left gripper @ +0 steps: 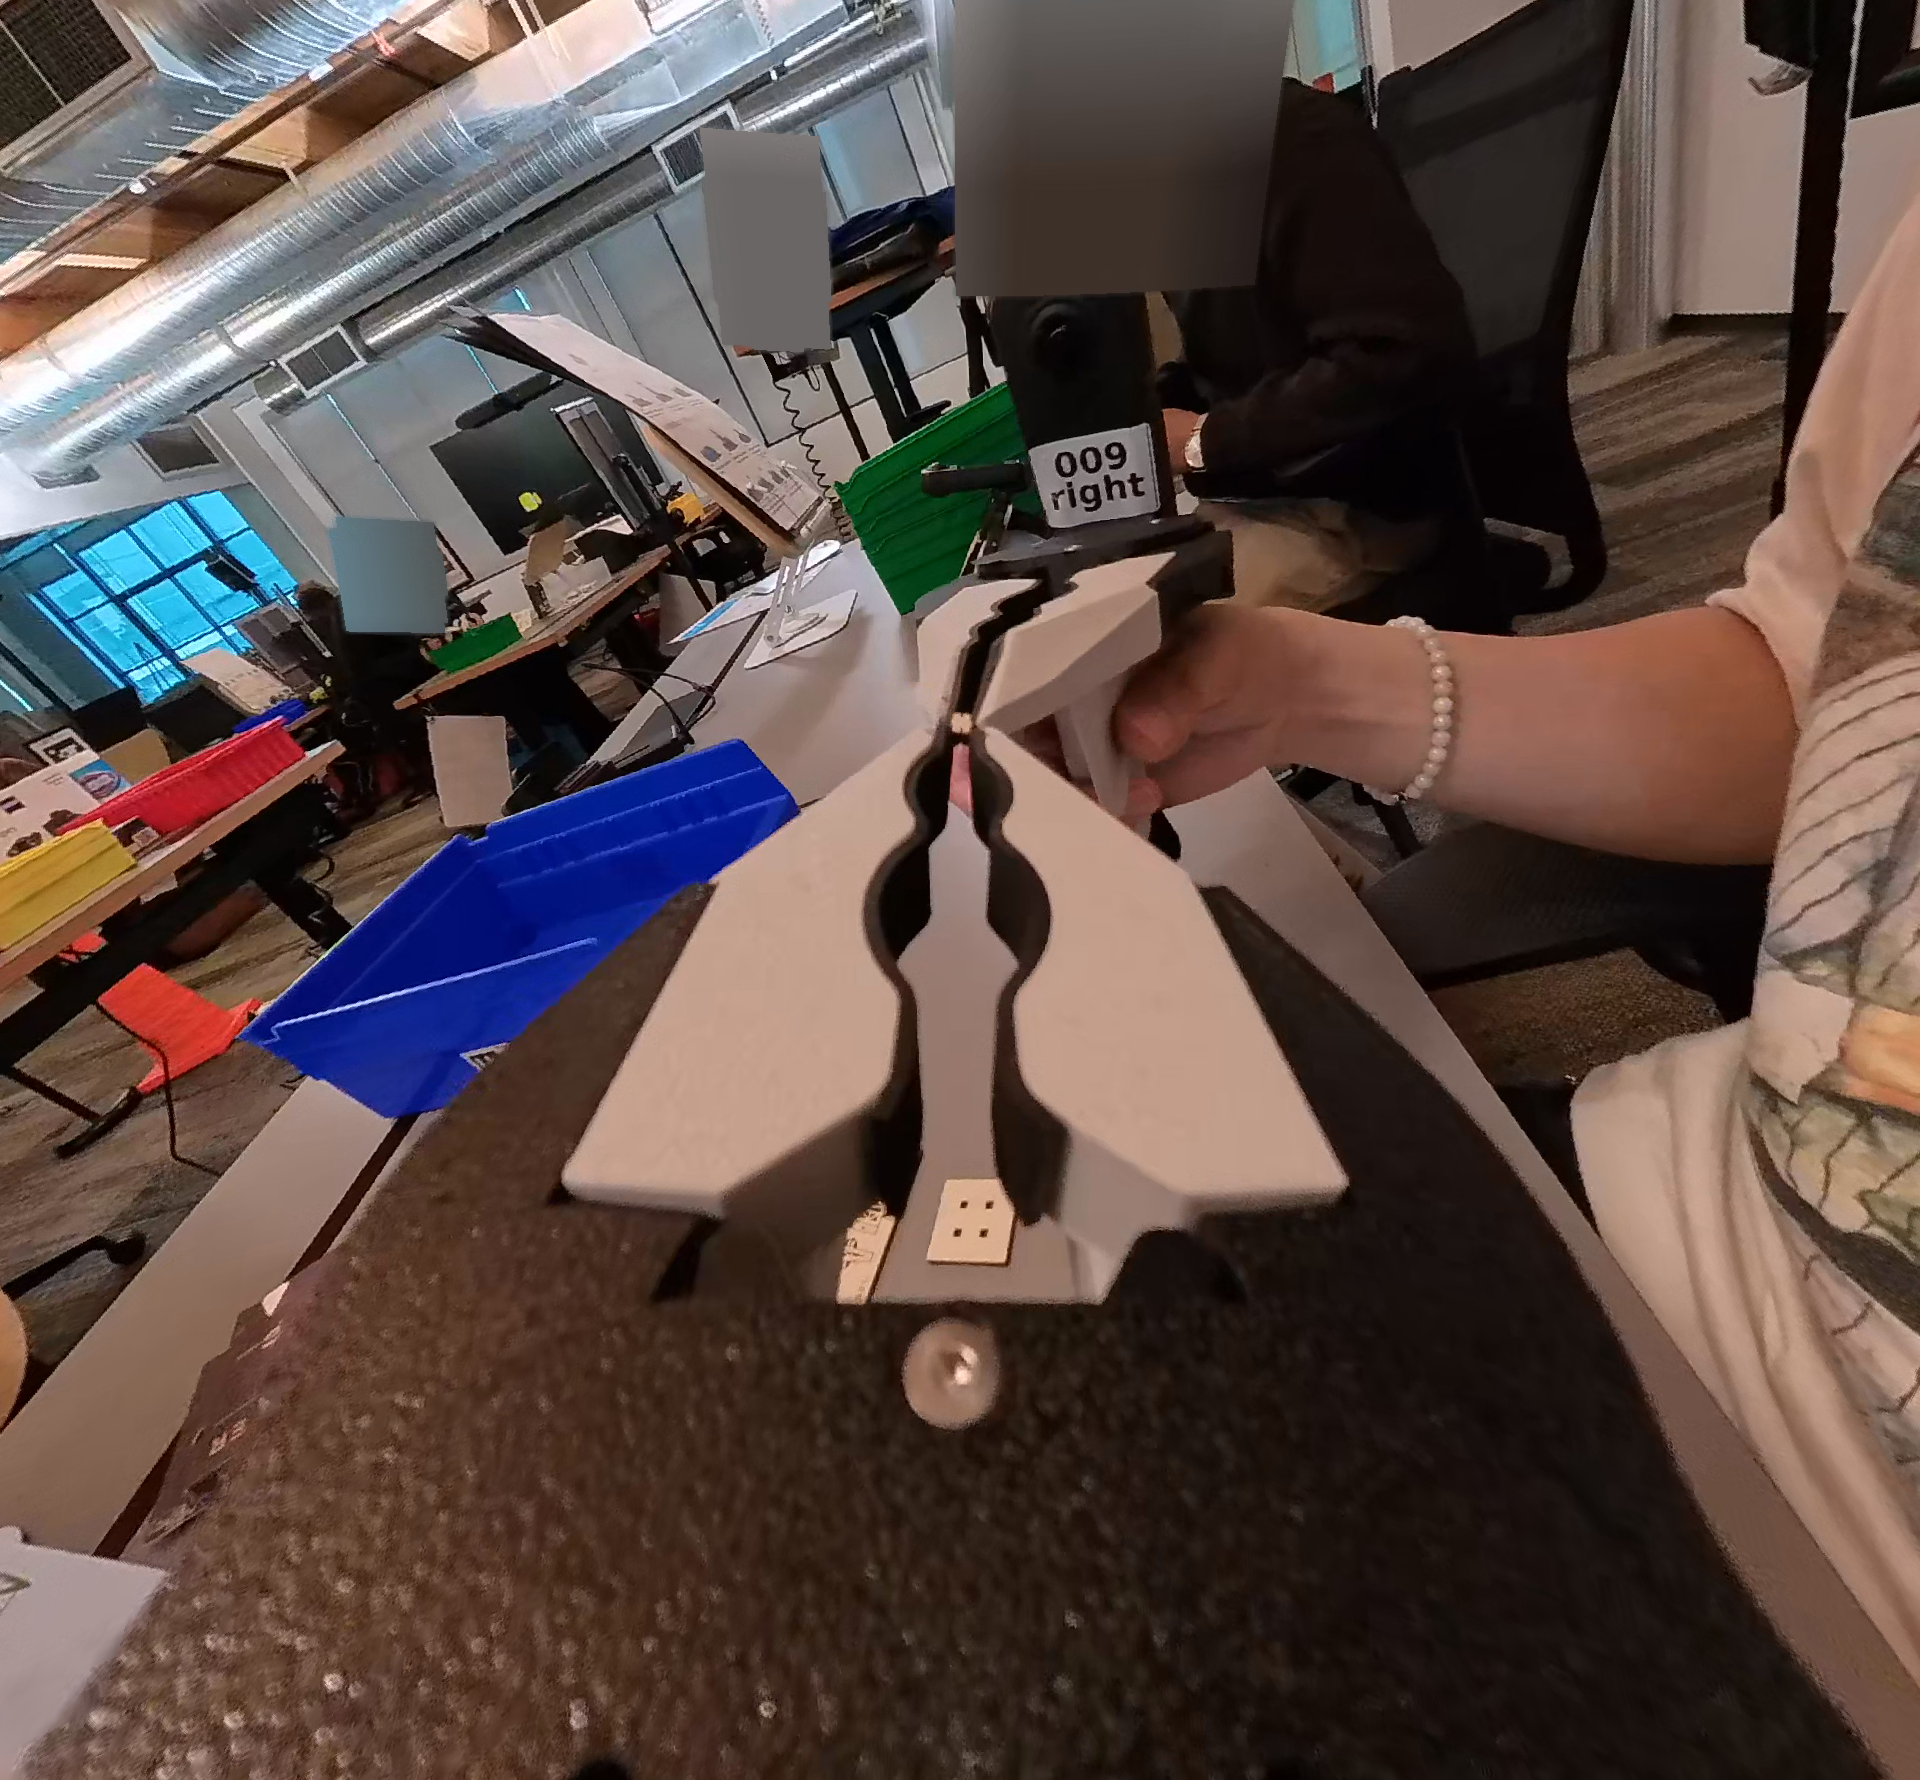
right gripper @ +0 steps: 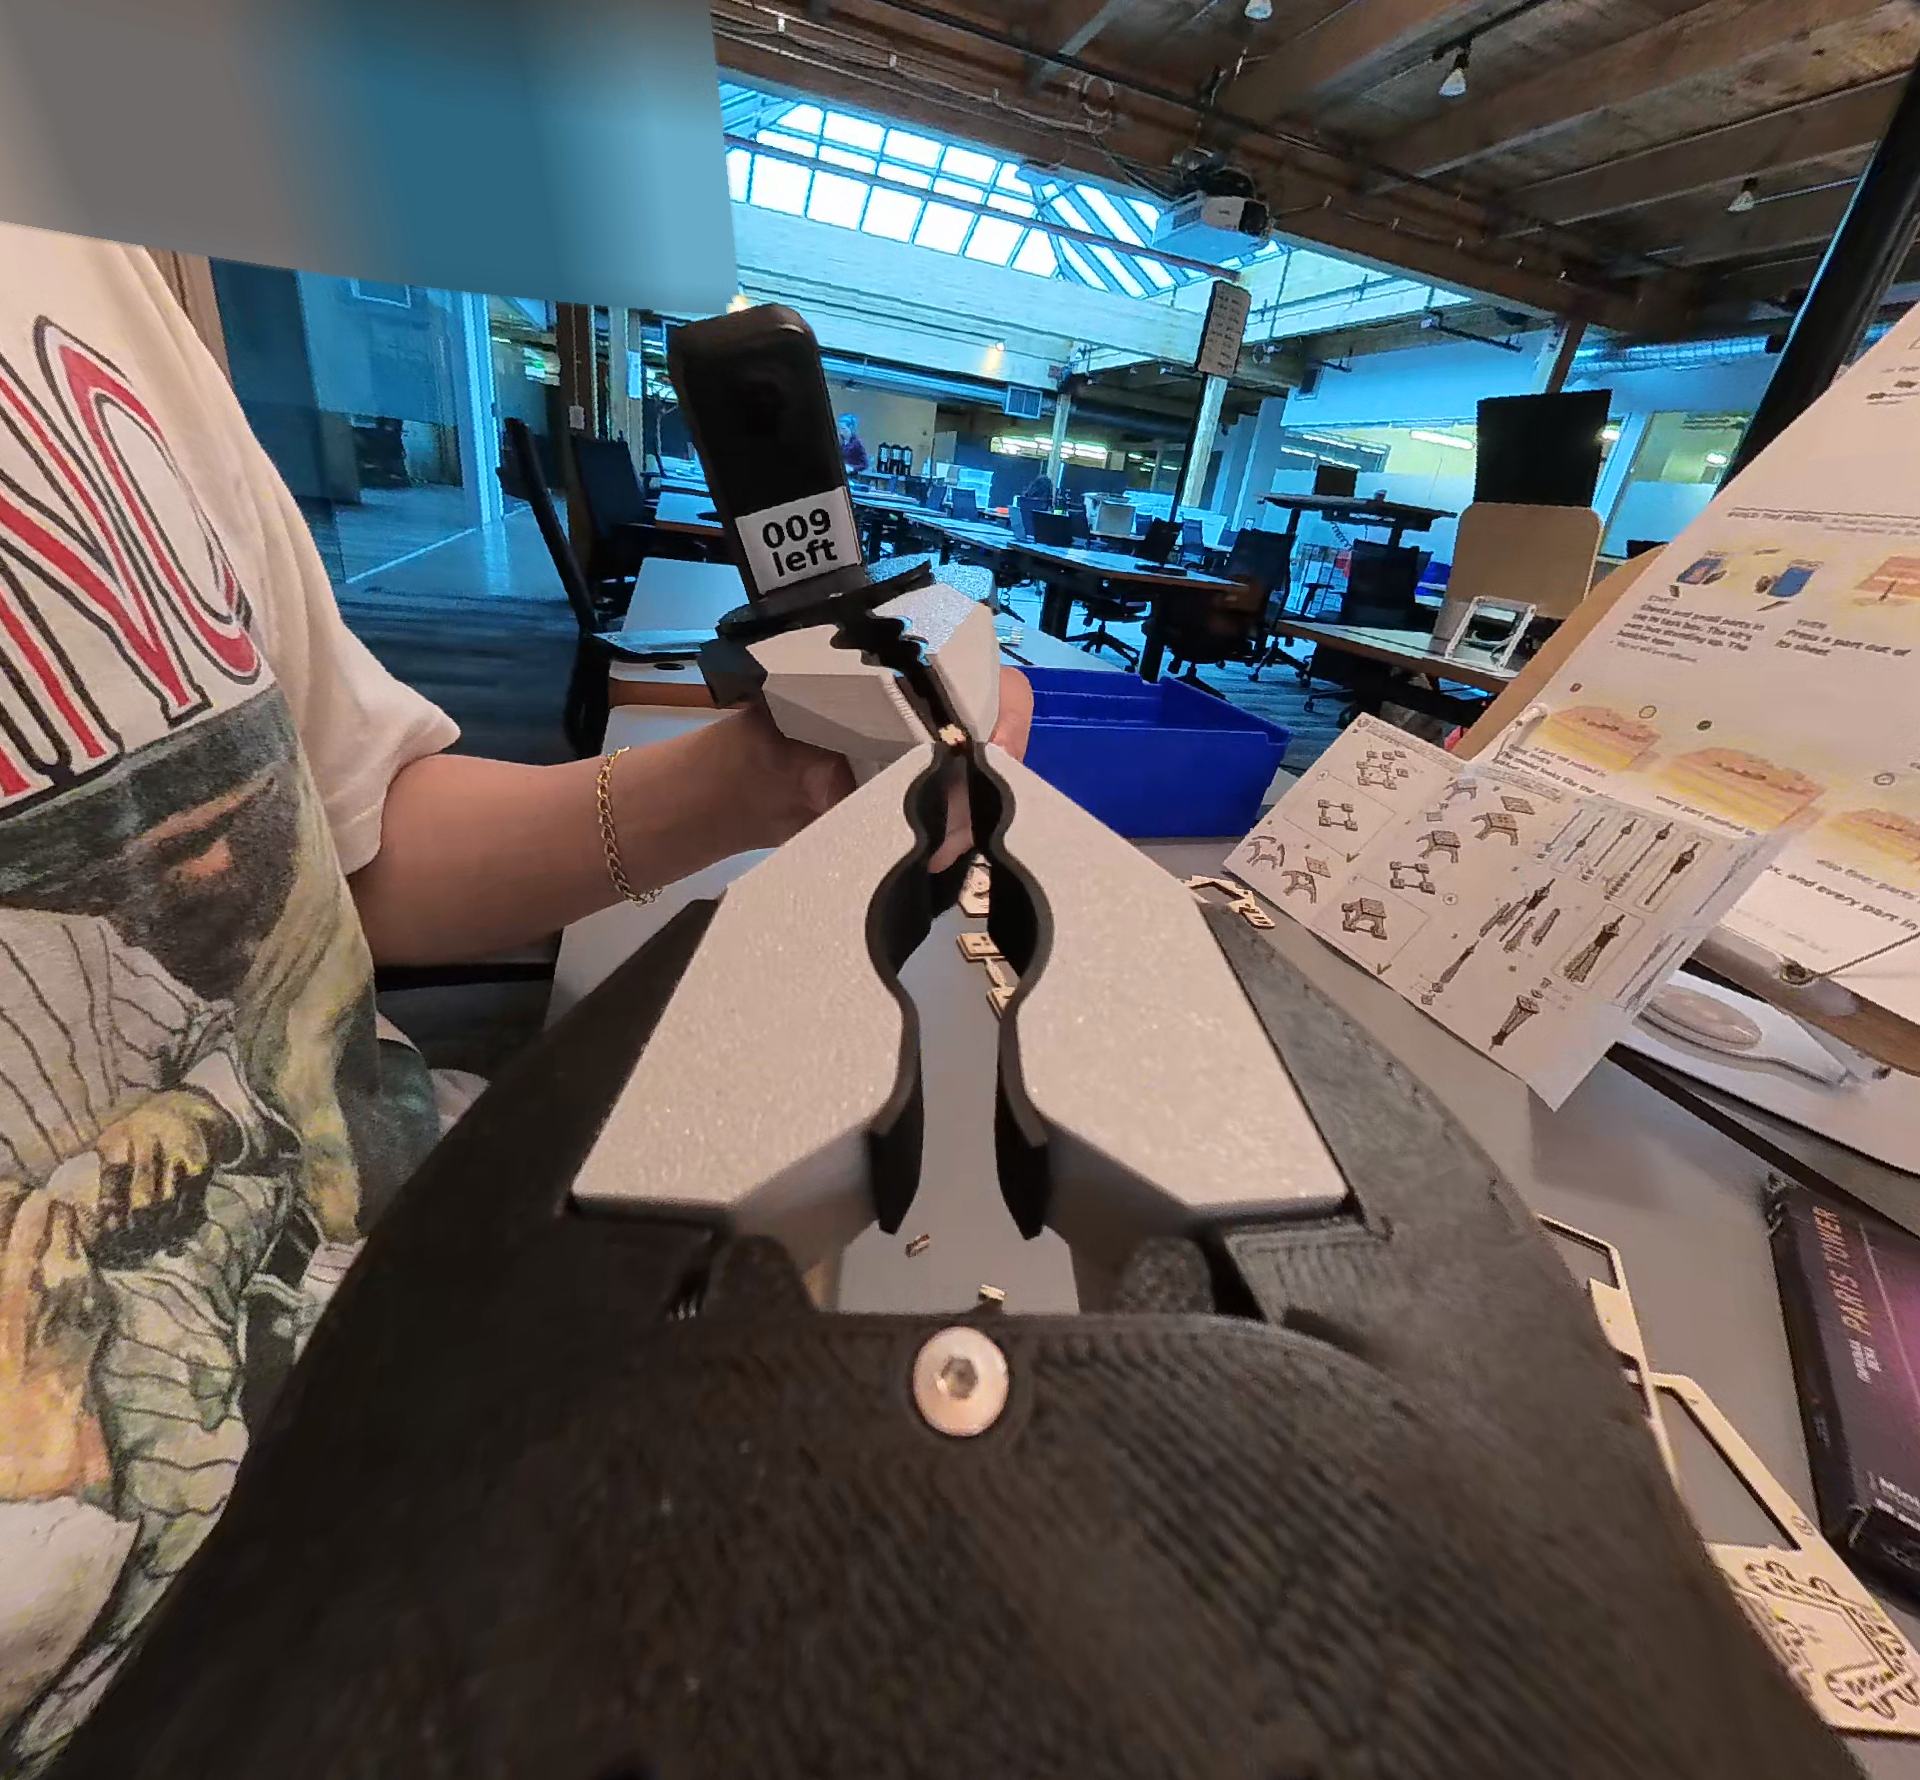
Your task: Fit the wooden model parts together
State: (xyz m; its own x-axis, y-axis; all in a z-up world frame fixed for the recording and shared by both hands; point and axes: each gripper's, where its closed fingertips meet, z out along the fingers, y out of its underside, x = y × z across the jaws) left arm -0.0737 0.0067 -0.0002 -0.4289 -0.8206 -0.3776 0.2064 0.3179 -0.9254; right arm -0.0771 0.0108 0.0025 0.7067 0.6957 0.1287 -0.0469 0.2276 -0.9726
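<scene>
Both grippers are held up above the table, tip to tip. In the left wrist view my left gripper (left gripper: pixel 961 745) is shut, and a tiny pale wooden part (left gripper: pixel 961 722) sits right at its tips. The right gripper (left gripper: pixel 968 707) faces it, also shut, and its tips touch the same spot. In the right wrist view my right gripper (right gripper: pixel 951 756) meets the left gripper (right gripper: pixel 943 724) at the small wooden part (right gripper: pixel 951 738). How the tiny pieces join is too small to tell. A square wooden part with holes (left gripper: pixel 971 1229) lies on the table below.
Loose wooden parts (right gripper: pixel 982 946) and a punched wooden sheet (right gripper: pixel 1231 904) lie on the grey table (right gripper: pixel 1662 1200). An instruction sheet (right gripper: pixel 1507 878) leans at the right, with a dark box (right gripper: pixel 1849 1367) and another wooden sheet (right gripper: pixel 1829 1605) nearer. A blue bin (left gripper: pixel 520 920) stands behind. The tips of both grippers are at nearly the same place.
</scene>
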